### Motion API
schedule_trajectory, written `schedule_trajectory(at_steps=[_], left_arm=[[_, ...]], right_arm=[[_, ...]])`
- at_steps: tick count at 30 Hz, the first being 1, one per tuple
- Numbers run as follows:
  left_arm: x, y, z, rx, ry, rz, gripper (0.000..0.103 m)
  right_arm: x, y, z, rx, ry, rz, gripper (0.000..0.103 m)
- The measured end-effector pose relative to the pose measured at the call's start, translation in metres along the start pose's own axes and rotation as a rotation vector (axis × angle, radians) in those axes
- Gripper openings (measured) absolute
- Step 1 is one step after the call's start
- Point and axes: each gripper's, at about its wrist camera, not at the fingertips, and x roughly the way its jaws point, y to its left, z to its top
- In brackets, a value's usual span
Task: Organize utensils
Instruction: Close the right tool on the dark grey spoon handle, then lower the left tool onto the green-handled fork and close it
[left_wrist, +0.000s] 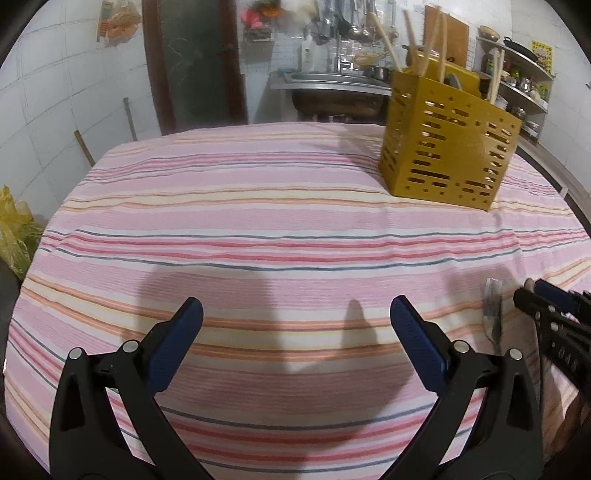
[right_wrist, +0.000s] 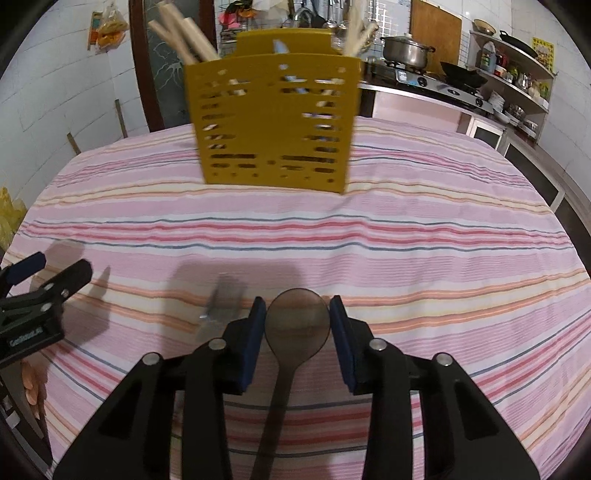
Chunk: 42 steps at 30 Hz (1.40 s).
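A mustard-yellow perforated utensil holder stands on the striped tablecloth at the far right, with wooden handles sticking out; it shows straight ahead in the right wrist view. My right gripper has a dark wooden spoon between its pads, bowl forward; whether the pads touch the bowl cannot be told. A blurred metal utensil lies just left of it and also shows in the left wrist view. My left gripper is open and empty above the cloth.
The table has a pink striped cloth. Behind it are a sink, hanging utensils, a stove with a pot and shelves. A yellow bag sits off the left edge.
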Motion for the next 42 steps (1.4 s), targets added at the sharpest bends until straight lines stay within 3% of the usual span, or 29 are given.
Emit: schedule_trajectory(at_steps=[11, 17, 20, 32, 35, 39, 42], left_arm=[[-0.003, -0.02, -0.008, 0.005, 0.037, -0.101, 0.098], [-0.001, -0.029, -0.004, -0.028, 0.043, -0.127, 0.098], [-0.002, -0.041, 0.0, -0.019, 0.049, -0.152, 0.098], [0.01, -0.112, 0.004, 0.154, 0.08, -0.138, 0.098], [0.014, -0.124, 0.006, 0.179, 0.085, -0.132, 0.092], [0.026, -0.135, 0.007, 0.183, 0.134, -0.147, 0.076], [0.028, -0.14, 0.006, 0.185, 0.141, -0.138, 0.073]], right_arm=[[0.0, -0.069, 0.012, 0.011, -0.012, -0.006, 0.036], [0.01, -0.086, 0.009, 0.048, -0.007, 0.052, 0.036], [0.009, -0.086, 0.009, 0.023, -0.021, 0.03, 0.036], [0.014, -0.098, 0.005, 0.072, -0.02, 0.056, 0.036], [0.016, -0.101, 0.005, 0.085, -0.019, 0.06, 0.036], [0.014, -0.101, 0.004, 0.079, -0.025, 0.062, 0.036], [0.014, -0.1, 0.004, 0.075, -0.025, 0.061, 0.036]])
